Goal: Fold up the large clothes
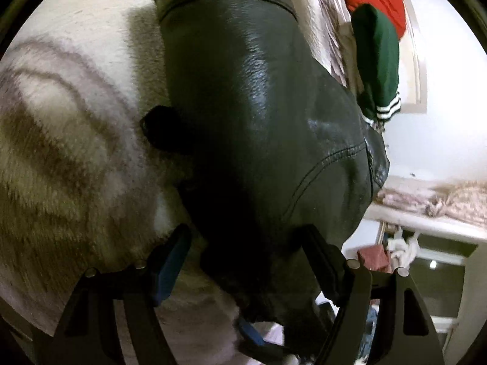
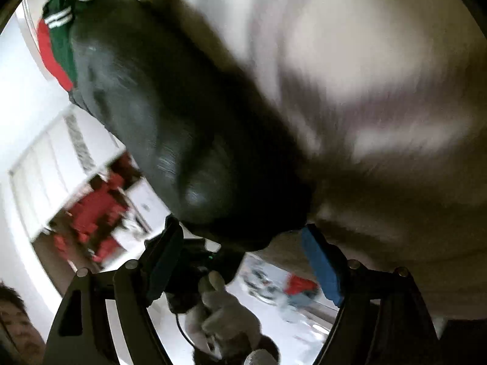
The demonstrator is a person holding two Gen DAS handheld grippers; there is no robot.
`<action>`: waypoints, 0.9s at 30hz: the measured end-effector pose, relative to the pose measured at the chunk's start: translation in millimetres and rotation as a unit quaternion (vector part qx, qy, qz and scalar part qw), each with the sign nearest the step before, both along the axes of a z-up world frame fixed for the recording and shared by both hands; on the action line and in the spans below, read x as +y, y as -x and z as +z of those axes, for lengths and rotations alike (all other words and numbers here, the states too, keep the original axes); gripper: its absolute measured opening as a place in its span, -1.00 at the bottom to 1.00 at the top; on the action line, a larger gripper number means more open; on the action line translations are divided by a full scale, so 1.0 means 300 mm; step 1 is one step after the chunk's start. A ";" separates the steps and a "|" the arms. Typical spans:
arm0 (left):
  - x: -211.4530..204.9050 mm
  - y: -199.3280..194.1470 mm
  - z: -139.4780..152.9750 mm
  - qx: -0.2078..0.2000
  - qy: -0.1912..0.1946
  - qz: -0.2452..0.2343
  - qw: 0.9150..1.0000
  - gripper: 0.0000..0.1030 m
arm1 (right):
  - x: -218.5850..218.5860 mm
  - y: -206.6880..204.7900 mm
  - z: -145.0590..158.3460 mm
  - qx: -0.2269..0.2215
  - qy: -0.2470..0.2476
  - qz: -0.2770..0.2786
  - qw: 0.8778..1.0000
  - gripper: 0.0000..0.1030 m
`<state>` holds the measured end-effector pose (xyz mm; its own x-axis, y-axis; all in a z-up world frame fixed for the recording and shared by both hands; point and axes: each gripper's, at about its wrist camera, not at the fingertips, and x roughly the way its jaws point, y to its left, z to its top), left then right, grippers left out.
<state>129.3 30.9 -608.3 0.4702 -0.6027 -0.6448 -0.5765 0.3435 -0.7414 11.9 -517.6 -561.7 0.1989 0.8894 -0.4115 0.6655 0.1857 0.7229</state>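
Note:
A black leather jacket (image 1: 258, 97) lies on a white and brown fluffy blanket (image 1: 61, 140). In the left wrist view my left gripper (image 1: 243, 243) is open, its fingers on either side of the jacket's near edge, which sits between the blue pads (image 1: 170, 267). In the blurred right wrist view the same jacket (image 2: 158, 115) fills the middle. My right gripper (image 2: 243, 243) is open, its fingers spread around the jacket's near end, with the blue pad (image 2: 319, 270) on the right.
A red and green garment with white stripes (image 1: 377, 60) lies beyond the jacket; it also shows in the right wrist view (image 2: 57, 36). White wall and shelves with red items (image 2: 97, 210) stand at the left. A gloved hand (image 2: 225, 313) and a person's face (image 2: 18, 328) show below.

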 end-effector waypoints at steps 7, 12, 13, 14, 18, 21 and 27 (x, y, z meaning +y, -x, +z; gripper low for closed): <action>0.008 0.003 0.024 -0.016 0.000 -0.046 0.999 0.44 | 0.044 0.024 0.060 -0.049 0.058 -0.133 0.988 0.79; -0.033 0.012 -0.015 -0.014 0.007 -0.055 0.998 0.45 | -0.013 0.015 0.096 -0.081 0.135 -0.104 0.982 0.79; -0.041 0.012 -0.025 -0.017 0.008 -0.049 0.999 0.51 | -0.051 0.018 0.090 -0.080 0.128 -0.107 0.983 0.79; -0.044 0.013 -0.026 -0.020 0.008 -0.044 0.999 0.58 | -0.077 0.032 0.084 -0.085 0.113 -0.116 0.983 0.79; -0.055 -0.003 -0.020 -0.023 0.006 -0.033 0.999 0.68 | -0.044 -0.016 0.074 -0.100 0.101 -0.137 0.980 0.98; -0.052 0.000 -0.018 -0.025 0.013 -0.025 0.999 0.68 | 0.015 -0.077 0.072 -0.112 0.106 -0.122 0.980 1.00; -0.039 0.000 -0.020 -0.026 0.027 -0.014 0.999 0.68 | 0.001 -0.093 0.070 -0.121 0.072 -0.163 0.977 0.96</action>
